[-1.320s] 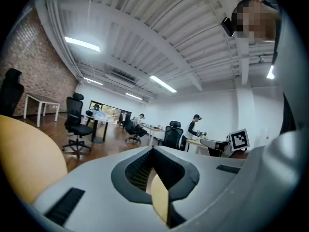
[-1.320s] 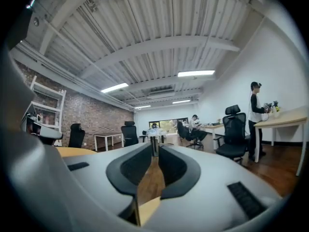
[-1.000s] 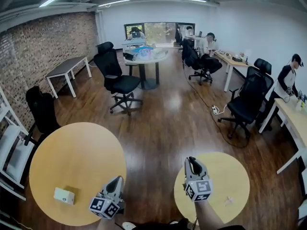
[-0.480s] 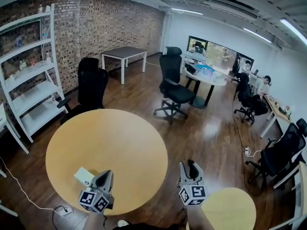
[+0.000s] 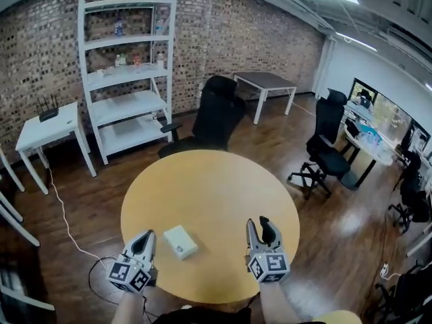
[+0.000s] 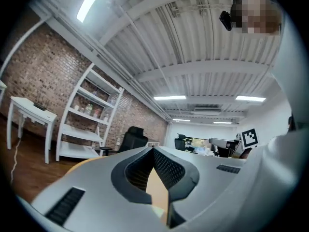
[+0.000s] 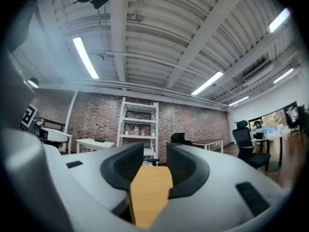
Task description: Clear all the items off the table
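White box on table, now between our level grippers after turn; left gripper closed, right gripper just opening, narrow, empty.

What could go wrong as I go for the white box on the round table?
The white box lies flat toward the near edge of the round table; a nudge could push it off. The left gripper, closest to it, looks shut, so it would shove rather than grasp. The right gripper has just been opening, with nothing between its jaws, but sits farther away.
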Demonstrator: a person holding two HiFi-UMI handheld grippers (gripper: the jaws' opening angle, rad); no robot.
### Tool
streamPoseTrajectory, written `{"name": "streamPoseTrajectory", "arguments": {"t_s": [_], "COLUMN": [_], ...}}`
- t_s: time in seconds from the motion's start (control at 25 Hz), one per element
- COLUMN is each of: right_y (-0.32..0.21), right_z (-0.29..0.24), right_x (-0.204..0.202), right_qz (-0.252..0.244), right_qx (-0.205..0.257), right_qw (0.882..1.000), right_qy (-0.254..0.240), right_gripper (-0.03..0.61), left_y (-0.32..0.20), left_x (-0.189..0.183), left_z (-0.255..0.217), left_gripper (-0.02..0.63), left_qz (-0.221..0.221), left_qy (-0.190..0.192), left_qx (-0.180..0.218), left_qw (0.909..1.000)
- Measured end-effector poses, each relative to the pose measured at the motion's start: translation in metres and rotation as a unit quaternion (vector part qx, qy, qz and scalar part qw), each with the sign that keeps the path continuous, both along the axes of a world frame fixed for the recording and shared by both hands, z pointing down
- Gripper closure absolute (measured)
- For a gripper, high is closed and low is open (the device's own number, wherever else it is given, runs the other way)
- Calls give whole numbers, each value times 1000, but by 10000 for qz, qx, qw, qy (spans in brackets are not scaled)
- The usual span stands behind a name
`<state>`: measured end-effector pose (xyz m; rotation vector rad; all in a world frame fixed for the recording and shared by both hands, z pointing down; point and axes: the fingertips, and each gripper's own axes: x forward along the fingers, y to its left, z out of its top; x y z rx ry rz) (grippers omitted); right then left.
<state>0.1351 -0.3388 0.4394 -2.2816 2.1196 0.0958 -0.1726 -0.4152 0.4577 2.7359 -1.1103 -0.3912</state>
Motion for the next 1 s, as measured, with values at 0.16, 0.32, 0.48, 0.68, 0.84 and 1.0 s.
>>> {"name": "streamPoseTrajectory", "arguments": {"t_s": [0.16, 0.32, 0.48, 0.68, 0.84, 1.0], "right_y": [-45, -76, -102, -114, -119, -123], "right_z": [8, 9, 13, 33, 56, 92], "right_x": [-63, -105, -128, -164, -186, -207], "right_qz": [-909, -1577, -1955, -2508, -2749, -2950], "right_qx": [-75, -253, -489, -784, -1057, -1488], "right_qw": [9958, 9871, 9795, 9649, 9556, 9435], "right_qy": [57, 51, 0, 7, 99, 239], "right_gripper": [425, 425, 364, 340, 305, 305], "left_y": [8, 22, 32, 48, 60, 68], "left_x": [-64, -102, -123, -136, -144, -154], "left_z": [14, 10, 1, 6, 33, 53], "left_gripper": [623, 623, 623, 623, 623, 623], "left_qz": [-848, -1496, -1893, -2287, -2447, -2522], "left_qy": [44, 39, 9, -248, -545, -555], "left_qx": [-132, -186, -163, -205, -497, -762], "left_qw": [9963, 9886, 9818, 9730, 9668, 9631]}}
